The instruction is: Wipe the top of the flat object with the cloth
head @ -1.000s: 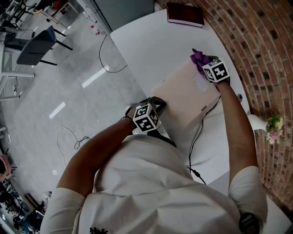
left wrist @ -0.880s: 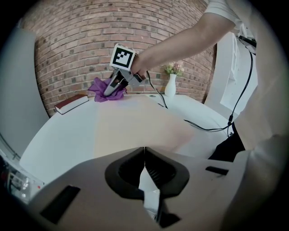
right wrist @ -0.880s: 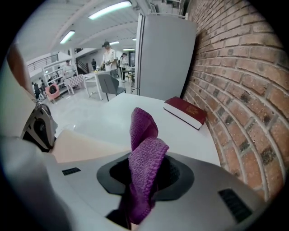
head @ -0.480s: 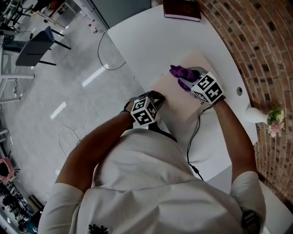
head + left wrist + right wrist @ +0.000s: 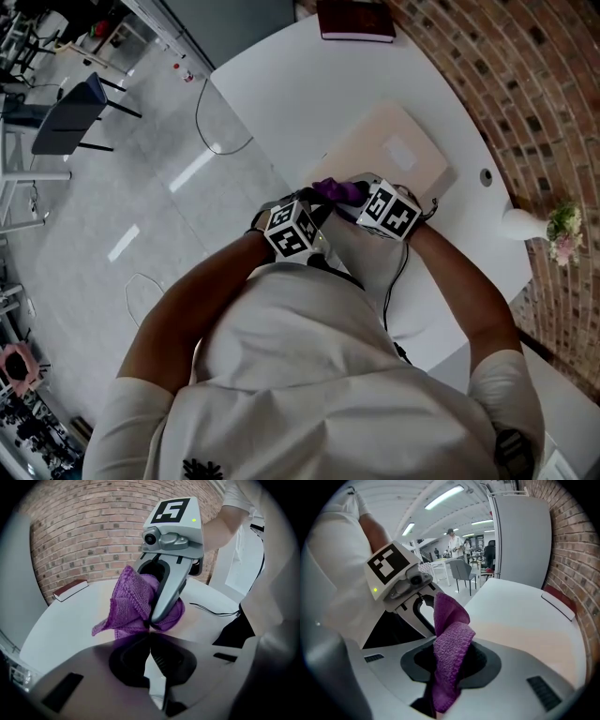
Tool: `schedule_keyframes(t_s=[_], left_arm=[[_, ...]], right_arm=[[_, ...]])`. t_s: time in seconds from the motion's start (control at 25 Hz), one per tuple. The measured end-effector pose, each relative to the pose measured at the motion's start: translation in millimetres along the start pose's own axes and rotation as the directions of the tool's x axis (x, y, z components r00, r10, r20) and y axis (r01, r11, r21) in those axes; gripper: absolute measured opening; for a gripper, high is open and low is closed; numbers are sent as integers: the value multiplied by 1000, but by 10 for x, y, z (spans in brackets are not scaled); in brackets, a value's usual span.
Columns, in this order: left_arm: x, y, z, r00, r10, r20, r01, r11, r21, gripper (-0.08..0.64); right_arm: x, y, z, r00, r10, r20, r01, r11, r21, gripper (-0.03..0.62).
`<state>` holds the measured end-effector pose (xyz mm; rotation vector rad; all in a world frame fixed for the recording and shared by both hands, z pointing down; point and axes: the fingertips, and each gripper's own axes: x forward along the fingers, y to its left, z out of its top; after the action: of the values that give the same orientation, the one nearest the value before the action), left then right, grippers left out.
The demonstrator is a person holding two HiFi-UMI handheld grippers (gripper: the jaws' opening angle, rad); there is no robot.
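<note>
A flat pale pink object [image 5: 394, 150] lies on the round white table [image 5: 281, 84]. My right gripper [image 5: 343, 196] is shut on a purple cloth [image 5: 334, 189] and rests at the object's near left end. The cloth [image 5: 449, 658] bunches up between its jaws, over the pink top [image 5: 525, 634]. My left gripper [image 5: 319, 210] is at the same near corner, jaws shut with their tips together, a hand's width from the right one. In the left gripper view the cloth [image 5: 129, 606] hangs from the right gripper's finger [image 5: 168, 590], just beyond my left gripper [image 5: 150, 632].
A dark red book [image 5: 354, 21] lies at the table's far edge. A white vase with flowers [image 5: 548, 230] stands at the right by the brick wall. A black cable [image 5: 398, 281] runs off the flat object toward me. A chair [image 5: 70, 103] stands on the floor.
My right gripper has dragged the cloth across the flat object's top, from its far right end to the near left end beside the left gripper. The left gripper has stayed put.
</note>
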<state>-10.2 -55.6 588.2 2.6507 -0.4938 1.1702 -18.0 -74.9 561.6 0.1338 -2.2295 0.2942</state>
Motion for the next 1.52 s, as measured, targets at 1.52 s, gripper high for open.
schedule_keyframes(t_s=[1.52], left_arm=[[29, -37, 32, 999, 31, -41, -30, 999, 15, 25]], right_arm=[[-1088, -2348, -830, 853, -510, -114, 522, 826, 211, 129]])
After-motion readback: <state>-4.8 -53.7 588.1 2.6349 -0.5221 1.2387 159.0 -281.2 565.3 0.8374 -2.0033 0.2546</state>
